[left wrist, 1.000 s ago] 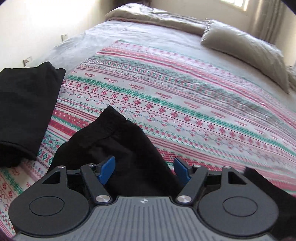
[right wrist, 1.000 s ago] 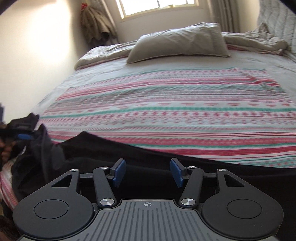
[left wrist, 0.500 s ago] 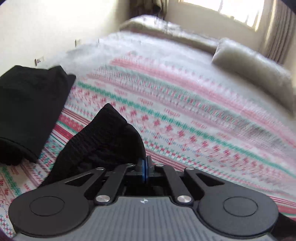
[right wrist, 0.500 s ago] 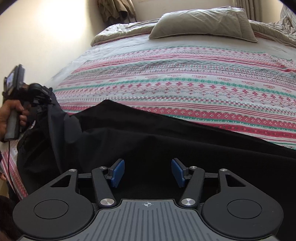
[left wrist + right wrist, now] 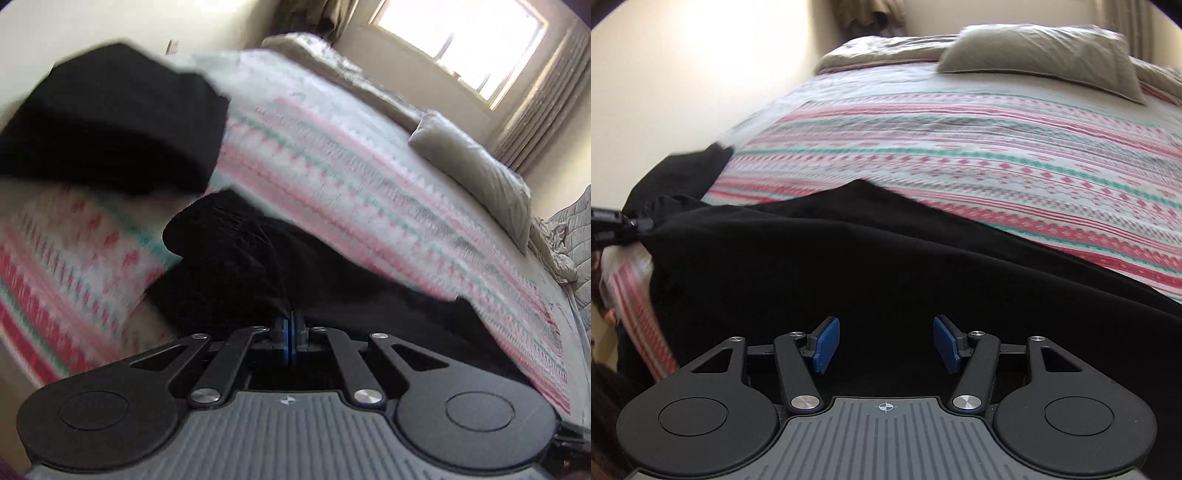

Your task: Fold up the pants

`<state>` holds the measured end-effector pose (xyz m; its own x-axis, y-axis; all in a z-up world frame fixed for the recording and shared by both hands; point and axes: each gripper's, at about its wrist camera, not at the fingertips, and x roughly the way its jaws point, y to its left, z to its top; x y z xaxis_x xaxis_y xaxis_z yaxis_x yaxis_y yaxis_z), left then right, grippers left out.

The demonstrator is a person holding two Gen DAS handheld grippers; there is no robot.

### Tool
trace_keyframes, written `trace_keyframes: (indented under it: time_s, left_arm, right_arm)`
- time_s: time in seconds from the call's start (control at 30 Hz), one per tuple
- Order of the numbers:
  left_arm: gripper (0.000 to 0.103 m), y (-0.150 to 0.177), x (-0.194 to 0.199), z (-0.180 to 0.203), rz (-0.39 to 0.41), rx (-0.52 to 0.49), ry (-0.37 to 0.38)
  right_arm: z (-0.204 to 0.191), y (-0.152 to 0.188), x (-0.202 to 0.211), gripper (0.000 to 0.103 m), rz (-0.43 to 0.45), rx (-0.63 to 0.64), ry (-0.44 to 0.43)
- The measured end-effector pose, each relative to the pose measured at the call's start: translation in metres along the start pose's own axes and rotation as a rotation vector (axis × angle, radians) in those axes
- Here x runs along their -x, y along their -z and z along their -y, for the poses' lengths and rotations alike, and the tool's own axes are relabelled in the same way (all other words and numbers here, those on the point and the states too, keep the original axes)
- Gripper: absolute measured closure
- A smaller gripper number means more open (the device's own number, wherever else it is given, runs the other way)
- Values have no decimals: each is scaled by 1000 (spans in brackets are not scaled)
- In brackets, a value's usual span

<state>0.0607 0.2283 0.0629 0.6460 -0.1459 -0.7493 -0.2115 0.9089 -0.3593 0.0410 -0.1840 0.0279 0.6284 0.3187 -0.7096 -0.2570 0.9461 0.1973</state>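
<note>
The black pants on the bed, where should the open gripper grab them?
Probably at the near edge of the black pants, coming down from above. The cloth lies flat under the right gripper, whose jaws stand open, and the left gripper already pinches the far-left end.

pants (image 5: 886, 266) across bed's (image 5: 960, 147) near edge, folded garment (image 5: 110, 118) left, pillow (image 5: 1041, 62) behind
</note>
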Motion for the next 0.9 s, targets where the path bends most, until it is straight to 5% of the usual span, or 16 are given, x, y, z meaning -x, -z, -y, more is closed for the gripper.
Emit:
trace_keyframes:
  time_s: [0.13, 0.4, 0.63, 0.73, 0.77, 0.9]
  left_arm:
    - [99, 24, -26, -34, -81, 50, 29]
    - [88, 19, -23, -66, 66, 152, 176]
    - [89, 22, -15, -70, 130, 174, 130]
    - [95, 21, -11, -66, 162, 151, 97]
    - [96, 21, -11, -64, 169, 143, 89]
    - [97, 18, -16, -59, 190, 106, 69]
  right_arm:
    - [-25, 8, -3, 44, -29, 84, -26]
    - [-39, 44, 2, 43, -73, 188, -46]
    - [-41, 61, -3, 46, -85, 305, 30]
    - [-46, 67, -12, 75, -70, 405, 95]
    - [-48, 68, -12, 98, -63, 442, 103]
    - [-45, 65, 3, 103, -46, 464, 39]
